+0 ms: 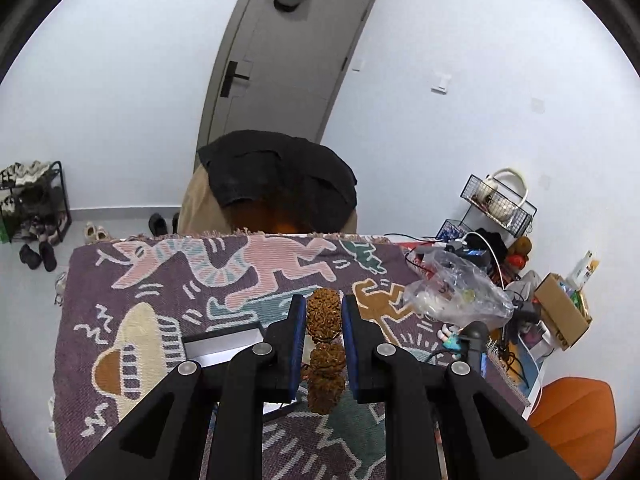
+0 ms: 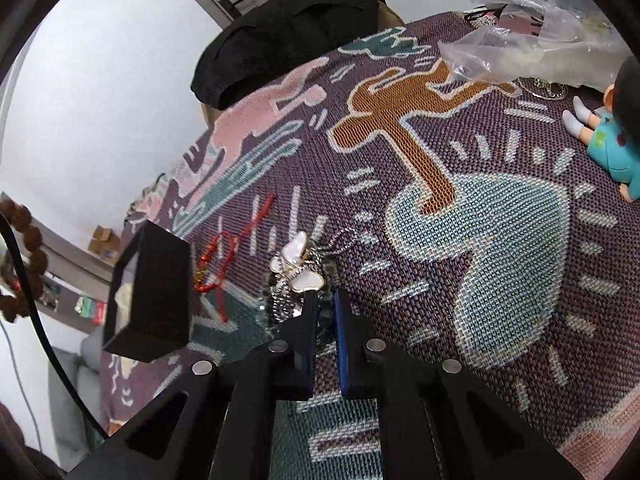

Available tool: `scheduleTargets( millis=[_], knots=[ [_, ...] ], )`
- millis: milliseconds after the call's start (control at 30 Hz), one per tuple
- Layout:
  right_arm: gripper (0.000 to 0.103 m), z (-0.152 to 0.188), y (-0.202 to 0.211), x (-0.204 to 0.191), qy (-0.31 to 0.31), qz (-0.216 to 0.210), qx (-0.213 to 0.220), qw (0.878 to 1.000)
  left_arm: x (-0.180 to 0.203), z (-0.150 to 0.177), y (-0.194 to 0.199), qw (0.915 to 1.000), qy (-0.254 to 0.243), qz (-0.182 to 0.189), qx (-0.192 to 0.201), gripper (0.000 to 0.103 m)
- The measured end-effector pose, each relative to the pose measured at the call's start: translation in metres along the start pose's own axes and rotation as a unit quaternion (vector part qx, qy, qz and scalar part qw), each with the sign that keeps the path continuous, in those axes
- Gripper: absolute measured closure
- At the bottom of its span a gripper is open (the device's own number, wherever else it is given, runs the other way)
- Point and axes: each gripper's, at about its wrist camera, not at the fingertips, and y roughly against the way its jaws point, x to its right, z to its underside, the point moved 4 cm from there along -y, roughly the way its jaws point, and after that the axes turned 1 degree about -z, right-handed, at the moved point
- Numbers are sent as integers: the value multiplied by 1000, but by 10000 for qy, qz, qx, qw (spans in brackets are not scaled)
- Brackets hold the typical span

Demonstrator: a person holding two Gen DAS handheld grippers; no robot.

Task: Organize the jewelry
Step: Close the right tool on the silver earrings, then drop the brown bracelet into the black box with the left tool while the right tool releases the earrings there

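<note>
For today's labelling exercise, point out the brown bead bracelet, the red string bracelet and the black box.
brown bead bracelet (image 1: 323,312): left wrist view, on its top bead.
red string bracelet (image 2: 218,254): right wrist view, on its looped cord.
black box (image 2: 160,280): right wrist view, on its dark side wall.

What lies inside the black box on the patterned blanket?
The black box stands open, with a pale, crumpled lining visible at its near edge. Its dark wall hides the rest of the interior, so other contents cannot be seen.
</note>
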Motion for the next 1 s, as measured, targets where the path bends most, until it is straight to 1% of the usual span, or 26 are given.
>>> scheduleTargets(
  millis=[200,467,667,833,900,967,1000],
  knots=[
    [94,-8,30,-16,92,-244,324,9991,-19,3,7,9998,198,-31,53,85],
    [94,-19,59,-54,433,-473,557,9964,-48,11,10,9989,462,-71,48,85],
    [94,-29,82,-84,722,-562,780,9927,-61,26,-6,9981,599,-48,-141,84],
    [94,-35,93,-106,925,-605,886,9899,-74,37,-24,9944,985,170,-350,83],
    [94,-36,94,-117,1017,-634,886,9888,-79,39,-26,9928,1098,218,-424,74],
    [94,-37,93,-126,1088,-657,871,9881,-84,40,-24,9919,1180,221,-414,40],
    [94,-37,92,-130,1122,-672,861,9877,-87,40,-21,9919,1208,199,-335,34]
  ],
)
